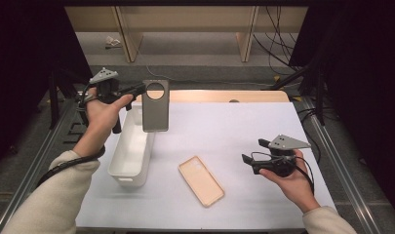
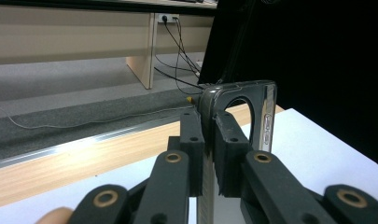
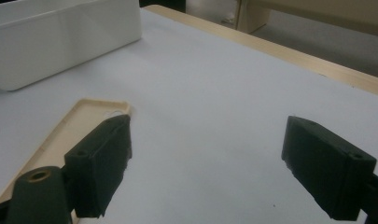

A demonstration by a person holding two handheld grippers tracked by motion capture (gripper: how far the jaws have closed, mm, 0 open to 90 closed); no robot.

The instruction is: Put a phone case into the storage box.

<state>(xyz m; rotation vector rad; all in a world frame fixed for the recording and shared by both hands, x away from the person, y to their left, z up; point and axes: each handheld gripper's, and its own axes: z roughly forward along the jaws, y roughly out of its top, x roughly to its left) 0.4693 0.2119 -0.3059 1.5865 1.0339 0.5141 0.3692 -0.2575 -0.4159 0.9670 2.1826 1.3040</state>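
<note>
Upper left of the frame: left tongs (image 1: 139,89) pinch a grey phone case (image 1: 155,106) above the white bin (image 1: 131,151), seemingly for dropping in. Right tongs (image 1: 247,161), spread, wait beside the beige case (image 1: 201,180) on the tabletop (image 1: 244,131).

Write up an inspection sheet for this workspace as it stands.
Surface: white table top, wooden strip along its far edge.
Job's things: grey phone case held upright in the air over the far end of the white bin; beige phone case lying flat, hollow side up, beside the bin.
Clutter: nothing seen.
Grippers: left tool shut on the grey case's edge; right tool open, apart from the beige case.
Cables: black cable trailing along the left sleeve; loose cables on the floor behind.
Surroundings: wooden shelving, dark screens at both sides.
</note>
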